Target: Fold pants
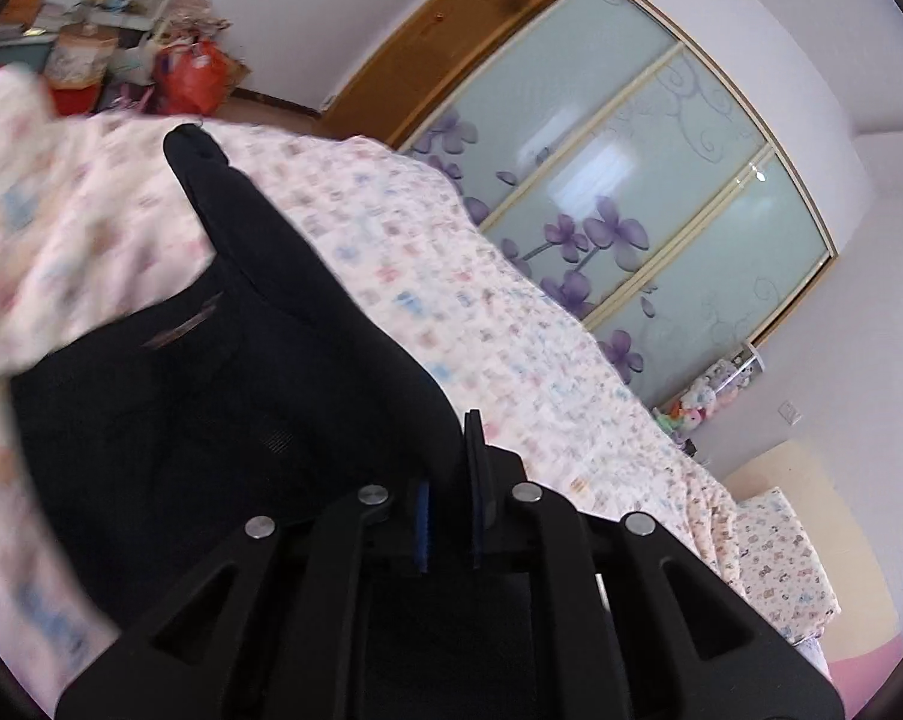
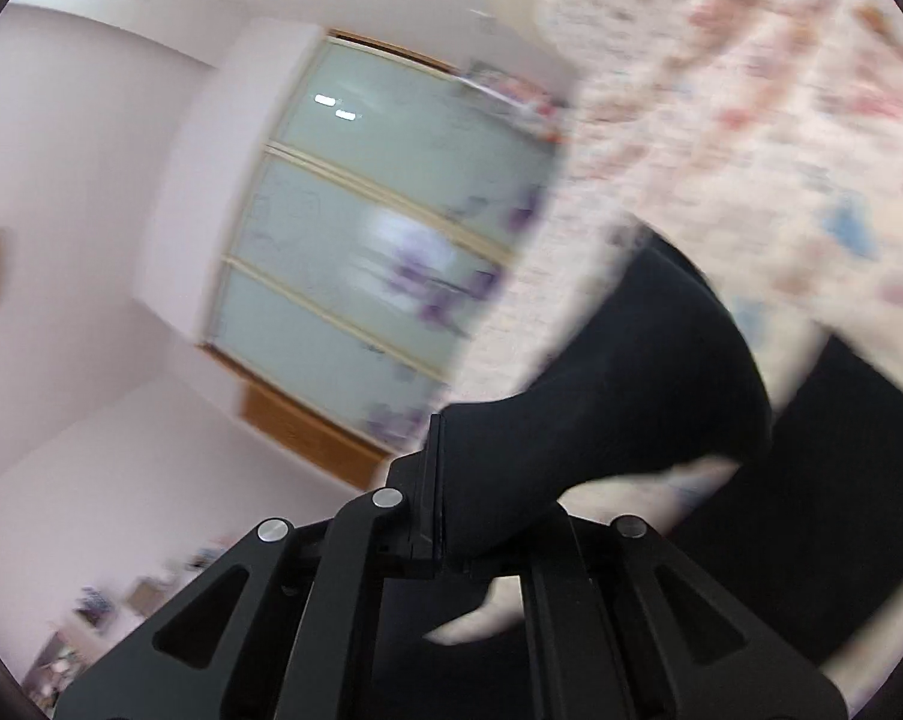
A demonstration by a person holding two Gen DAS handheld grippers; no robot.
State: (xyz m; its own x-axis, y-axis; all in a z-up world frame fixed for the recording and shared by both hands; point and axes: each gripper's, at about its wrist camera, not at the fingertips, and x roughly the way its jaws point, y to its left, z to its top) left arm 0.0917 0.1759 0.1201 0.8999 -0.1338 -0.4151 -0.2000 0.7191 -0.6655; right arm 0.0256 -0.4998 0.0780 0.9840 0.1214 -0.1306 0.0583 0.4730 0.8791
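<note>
Black fabric pants run between two hand-held grippers above a bed covered by a cream sheet printed with small pink and blue figures. In the left wrist view, the left gripper has its jaws drawn almost together, with a fold of the pants pinched between the blue-edged pads. From the jaws the cloth rises forward and to the left in a narrow tongue whose tip stands clear of the sheet. The wider body of the garment spreads to the left of the jaws and lies on the sheet, where a short pale line marks the fabric. Beyond and to the right of the jaws stands a wardrobe with frosted glass sliding doors bearing purple flowers.

In the right wrist view, the right gripper has its jaws fully closed on the pants. The cloth leaves the jaws to the right and bulges upward in a thick fold. A further dark expanse of fabric lies right of and below the jaws, over the printed sheet. The same wardrobe appears blurred, ahead and left of the jaws.
</note>
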